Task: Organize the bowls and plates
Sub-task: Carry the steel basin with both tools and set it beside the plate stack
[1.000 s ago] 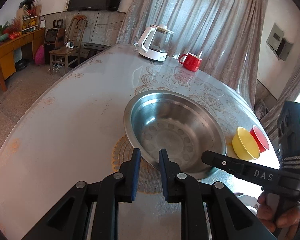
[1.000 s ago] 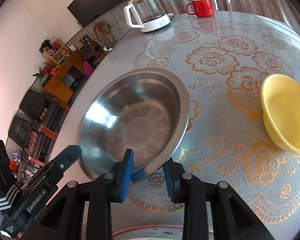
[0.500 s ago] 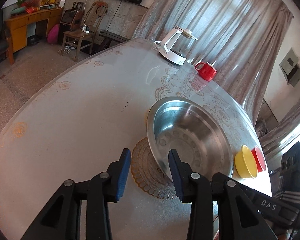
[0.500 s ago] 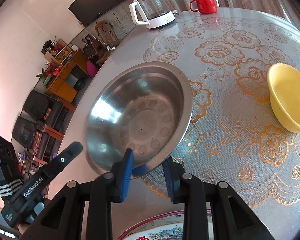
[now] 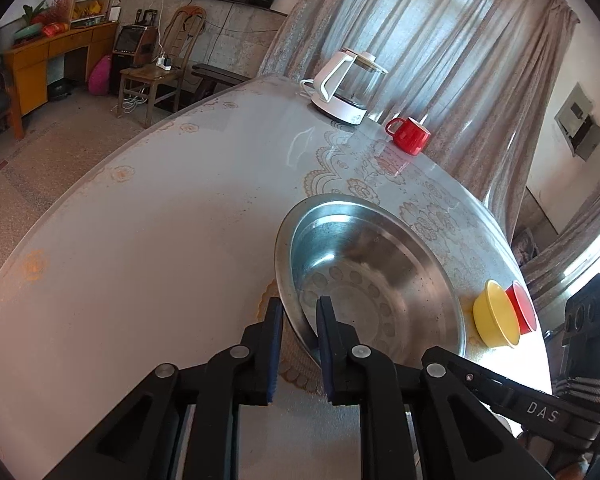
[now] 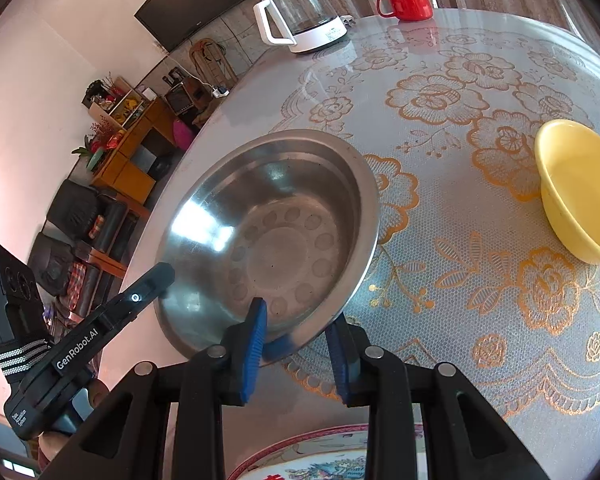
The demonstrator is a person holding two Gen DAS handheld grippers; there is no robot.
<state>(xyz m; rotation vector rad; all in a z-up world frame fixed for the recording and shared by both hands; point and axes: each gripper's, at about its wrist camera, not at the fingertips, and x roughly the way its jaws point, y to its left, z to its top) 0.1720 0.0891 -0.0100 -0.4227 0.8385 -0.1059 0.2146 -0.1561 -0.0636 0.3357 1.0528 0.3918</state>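
From the left wrist view, the left gripper point(image 5: 299, 320) has just been closing, and its two blue-padded jaws now clamp the near left rim of the steel bowl point(image 5: 364, 276), one pad outside the wall and one inside. The bowl sits on the round table point(image 5: 148, 248), which is covered with a lace-patterned cloth. To the bowl's right, a small yellow bowl point(image 5: 494, 320) stands just beside it, with a small red bowl point(image 5: 524, 312) touching the yellow one on its far side. At the far edge of the table stand a white kettle point(image 5: 346, 88) and a red mug point(image 5: 410, 134), near each other. The right gripper's black arm reaches in from the lower right.

From the right wrist view, the right gripper point(image 6: 298, 330) is clamped on the near rim of the same steel bowl point(image 6: 268, 232), one pad inside and one under the lip. The left gripper's point(image 6: 165, 276) tip meets the bowl's left rim. The yellow bowl point(image 6: 580, 196) sits apart to the right. A patterned plate's point(image 6: 320, 460) edge shows at the bottom, nearer than the steel bowl.
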